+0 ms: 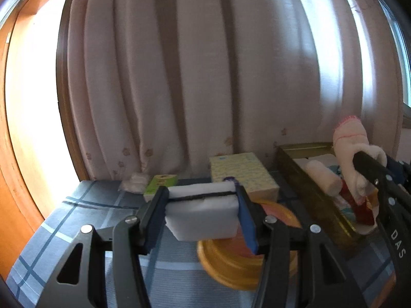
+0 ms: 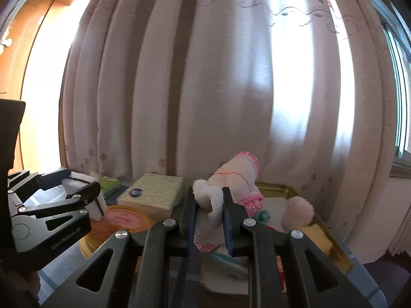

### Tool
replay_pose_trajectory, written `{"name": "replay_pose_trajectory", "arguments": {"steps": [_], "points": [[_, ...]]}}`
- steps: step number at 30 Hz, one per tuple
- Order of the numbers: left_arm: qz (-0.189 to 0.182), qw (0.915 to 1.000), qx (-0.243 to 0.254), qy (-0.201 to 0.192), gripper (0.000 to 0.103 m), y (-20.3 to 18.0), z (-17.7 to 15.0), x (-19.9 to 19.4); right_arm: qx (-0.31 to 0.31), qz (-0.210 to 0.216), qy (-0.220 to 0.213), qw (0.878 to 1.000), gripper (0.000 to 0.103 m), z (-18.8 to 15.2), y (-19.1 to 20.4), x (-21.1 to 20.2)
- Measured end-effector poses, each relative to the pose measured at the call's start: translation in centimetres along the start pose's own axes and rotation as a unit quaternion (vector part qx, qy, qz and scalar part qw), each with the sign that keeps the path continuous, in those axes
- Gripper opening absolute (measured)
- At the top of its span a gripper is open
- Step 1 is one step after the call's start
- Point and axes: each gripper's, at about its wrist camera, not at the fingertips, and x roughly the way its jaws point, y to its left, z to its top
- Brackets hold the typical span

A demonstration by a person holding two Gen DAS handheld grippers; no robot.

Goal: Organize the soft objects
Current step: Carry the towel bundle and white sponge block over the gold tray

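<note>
The white sponge block (image 1: 203,210) is clamped across its long axis by the left gripper (image 1: 203,215), held above the yellow lid (image 1: 231,261), left of the gold tray (image 1: 308,187). The sock bundle (image 2: 231,184) is pinched by the right gripper (image 2: 209,218) directly over the tray, so nearer it.

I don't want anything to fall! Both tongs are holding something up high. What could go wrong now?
1. The left tongs pinch the white sponge only at its ends, above the orange lid; it might bend and slip out.
2. The right tongs squeeze just a bit of the white and pink sock; most sticks up loose and could flop past the gold tray.
3. The tray looks crowded, so things may spill.
</note>
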Motion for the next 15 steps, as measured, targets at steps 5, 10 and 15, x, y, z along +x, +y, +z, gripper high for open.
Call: {"name": "replay_pose_trajectory", "arguments": {"steps": [5, 10, 15], "points": [[-0.011, 0.9999, 0.005, -0.006, 0.052, -1.8, 0.1, -0.4, 0.001, -0.013, -0.002, 1.0, 0.02, -0.2, -1.6, -0.3], [-0.03, 0.9992, 0.0, -0.027, 0.052, -2.9, 0.4, -1.3, 0.008, -0.025, -0.009, 1.0, 0.02, -0.3, -3.2, -0.9], [-0.101, 0.9917, -0.031, -0.073, 0.052, -2.6, 1.4, -3.6, 0.004, -0.045, -0.025, 0.999, 0.02, -0.4, -4.1, -1.8]]}}
